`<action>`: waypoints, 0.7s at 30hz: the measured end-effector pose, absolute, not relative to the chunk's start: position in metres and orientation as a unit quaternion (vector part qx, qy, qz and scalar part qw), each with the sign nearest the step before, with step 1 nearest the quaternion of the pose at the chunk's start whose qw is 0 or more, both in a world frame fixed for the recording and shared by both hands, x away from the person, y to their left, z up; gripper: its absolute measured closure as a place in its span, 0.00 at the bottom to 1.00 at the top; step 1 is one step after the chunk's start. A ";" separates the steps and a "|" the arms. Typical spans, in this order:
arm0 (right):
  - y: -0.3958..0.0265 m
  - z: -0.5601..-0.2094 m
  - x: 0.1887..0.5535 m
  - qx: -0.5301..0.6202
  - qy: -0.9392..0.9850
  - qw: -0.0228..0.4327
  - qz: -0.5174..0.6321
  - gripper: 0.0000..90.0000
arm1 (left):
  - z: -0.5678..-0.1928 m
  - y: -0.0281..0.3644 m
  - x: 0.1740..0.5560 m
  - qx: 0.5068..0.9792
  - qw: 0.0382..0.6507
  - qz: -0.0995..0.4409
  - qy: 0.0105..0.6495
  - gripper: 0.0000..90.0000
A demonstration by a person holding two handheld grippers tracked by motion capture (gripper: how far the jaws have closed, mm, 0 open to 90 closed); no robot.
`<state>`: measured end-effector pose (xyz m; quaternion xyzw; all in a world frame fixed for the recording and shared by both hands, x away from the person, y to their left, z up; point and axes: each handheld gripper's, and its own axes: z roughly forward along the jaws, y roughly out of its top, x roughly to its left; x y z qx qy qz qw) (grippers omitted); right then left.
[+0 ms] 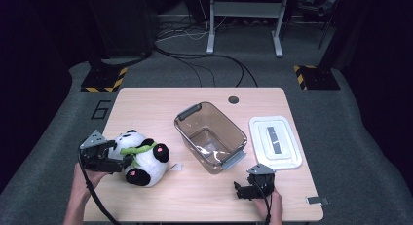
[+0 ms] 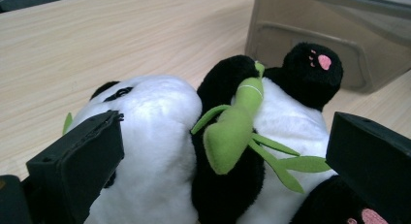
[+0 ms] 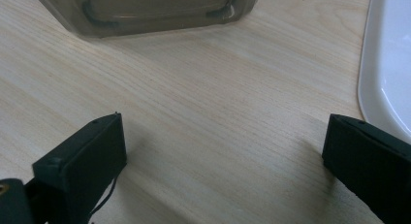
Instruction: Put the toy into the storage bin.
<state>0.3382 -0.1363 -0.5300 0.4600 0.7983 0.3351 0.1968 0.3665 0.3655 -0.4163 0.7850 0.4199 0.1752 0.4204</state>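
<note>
Left gripper view puts the left hand-held gripper (image 2: 223, 156) right at the plush panda (image 2: 160, 136), its two black jaws wide apart and flanking the soft body, not yet pressing the pile. To do this grasp well, I judge the jaws should close across the plump white belly rather than on the thin green felt bamboo sprig (image 2: 237, 127), which would slip or tear free; a deep, centred bite matters because the stuffing will give. In the high view the panda (image 1: 141, 159) lies on its back at the near left of the pale wood-grain bench (image 1: 160, 101), pink paw pads upward. Near right, the right hand-held gripper (image 1: 251, 188) rests low over bare bench, its jaws also spread and holding nothing. Farther in, mid-bench, stands the clear smoky plastic bin (image 1: 210, 136), rectangular with rounded corners and grey clip handles, empty and the likely goal. Its flat white lid (image 1: 275, 142) lies just right of it, glossy, with a grey latch strip.
</note>
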 end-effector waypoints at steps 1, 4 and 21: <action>-0.136 -0.530 0.338 0.460 0.798 0.197 0.335 0.01 | -0.417 0.365 0.367 0.785 0.421 0.174 0.421 0.00; -0.136 -0.530 0.338 0.460 0.798 0.197 0.335 0.02 | -0.418 0.362 0.369 0.784 0.421 0.172 0.422 0.00; -0.136 -0.530 0.338 0.462 0.797 0.197 0.335 0.02 | -0.438 0.339 0.391 0.806 0.416 0.121 0.403 0.43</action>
